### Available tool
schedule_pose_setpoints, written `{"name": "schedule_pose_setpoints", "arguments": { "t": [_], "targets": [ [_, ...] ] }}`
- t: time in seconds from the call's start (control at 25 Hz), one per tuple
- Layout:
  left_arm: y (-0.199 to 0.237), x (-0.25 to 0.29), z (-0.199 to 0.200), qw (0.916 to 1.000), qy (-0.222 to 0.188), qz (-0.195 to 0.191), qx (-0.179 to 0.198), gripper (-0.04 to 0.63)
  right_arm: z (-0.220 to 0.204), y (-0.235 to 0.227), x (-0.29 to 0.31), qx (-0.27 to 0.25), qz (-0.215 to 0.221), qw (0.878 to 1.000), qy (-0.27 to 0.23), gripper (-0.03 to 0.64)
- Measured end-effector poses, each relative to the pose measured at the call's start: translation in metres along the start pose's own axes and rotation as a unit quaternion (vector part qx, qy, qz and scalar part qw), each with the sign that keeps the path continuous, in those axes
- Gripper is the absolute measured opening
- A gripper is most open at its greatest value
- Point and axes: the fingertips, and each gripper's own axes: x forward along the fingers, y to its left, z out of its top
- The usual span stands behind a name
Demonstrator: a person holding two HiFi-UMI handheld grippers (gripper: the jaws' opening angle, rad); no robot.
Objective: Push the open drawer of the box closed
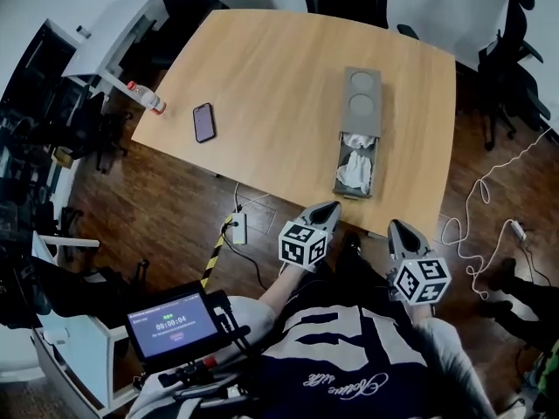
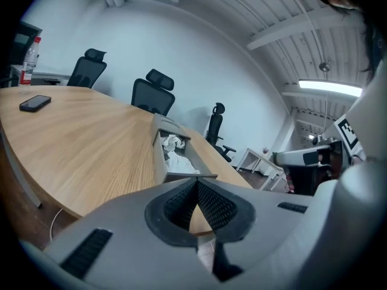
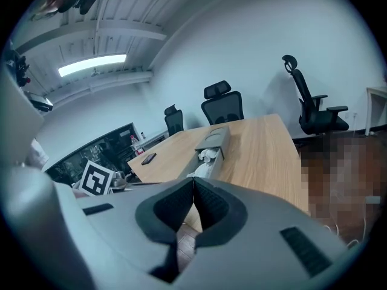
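A grey box (image 1: 363, 99) with two round recesses on top lies on the wooden table (image 1: 279, 85). Its drawer (image 1: 356, 166) is pulled out toward the table's near edge, with crumpled white cloth (image 1: 355, 169) inside. The open drawer (image 2: 175, 156) also shows in the left gripper view, and the box (image 3: 211, 140) in the right gripper view. Both grippers hang below the near edge, short of the drawer front. My left gripper (image 1: 325, 211) is shut and empty. My right gripper (image 1: 403, 231) is shut and empty too.
A dark phone (image 1: 203, 121) and a plastic bottle (image 1: 145, 96) lie at the table's left side. Office chairs (image 1: 511, 55) stand around the far and right edges. White cables (image 1: 486, 201) and a power strip (image 1: 238, 228) lie on the wooden floor.
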Motion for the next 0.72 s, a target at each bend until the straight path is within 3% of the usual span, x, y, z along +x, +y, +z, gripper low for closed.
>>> {"name": "schedule_pose_setpoints", "arguments": {
  "t": [0.24, 0.36, 0.72],
  "targets": [
    [0.015, 0.039, -0.005, 0.9985, 0.044, 0.010, -0.029, 0.002, 0.027, -0.038, 0.022, 0.010, -0.005, 1.000, 0.002, -0.002],
    [0.013, 0.048, -0.012, 0.9974, 0.069, 0.008, -0.023, 0.002, 0.039, -0.054, 0.032, 0.019, -0.006, 1.000, 0.003, -0.002],
    [0.013, 0.051, -0.010, 0.9948, 0.074, 0.019, -0.068, 0.002, 0.060, -0.070, 0.067, 0.015, 0.021, 1.000, 0.016, -0.002]
  ]
}}
